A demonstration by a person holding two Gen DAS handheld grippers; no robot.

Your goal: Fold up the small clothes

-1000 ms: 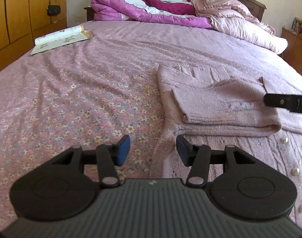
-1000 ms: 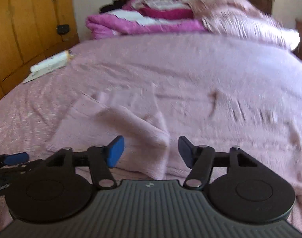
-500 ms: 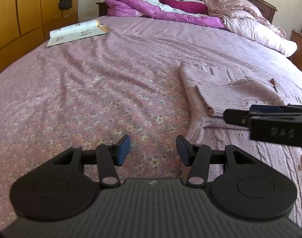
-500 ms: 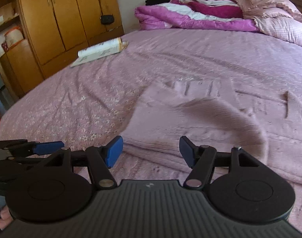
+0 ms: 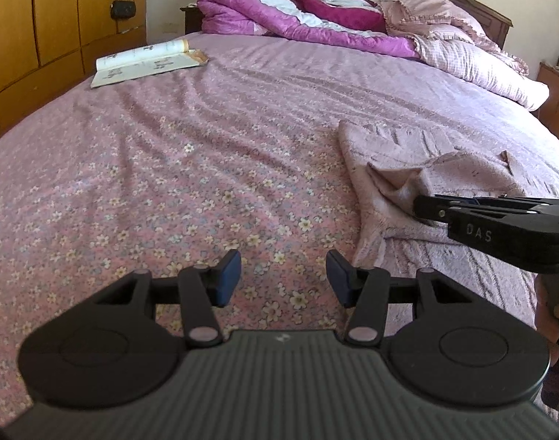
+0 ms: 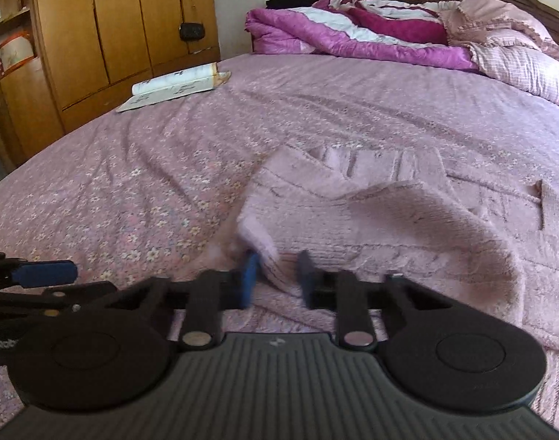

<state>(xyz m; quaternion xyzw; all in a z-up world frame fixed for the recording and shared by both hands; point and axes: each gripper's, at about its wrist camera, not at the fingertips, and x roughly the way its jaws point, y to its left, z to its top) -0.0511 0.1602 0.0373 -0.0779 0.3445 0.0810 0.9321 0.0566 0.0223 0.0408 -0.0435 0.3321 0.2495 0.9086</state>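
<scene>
Right gripper [image 6: 275, 275] pinching the folded sleeve edge of the pink cardigan [image 6: 389, 220]. Left gripper [image 5: 283, 278] spread wide over the bedspread [image 5: 169, 183], left of the cardigan.

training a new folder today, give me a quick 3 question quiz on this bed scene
1. True or false: the left gripper is holding the pink cardigan.
2. Which gripper has cloth between its fingers? A) left B) right C) both
3. Fill in: the open book lies on the ____ near the wardrobe.

Key:
1. False; it is open over the bedspread.
2. B; the right gripper has a cardigan edge between its fingers.
3. bed
</scene>
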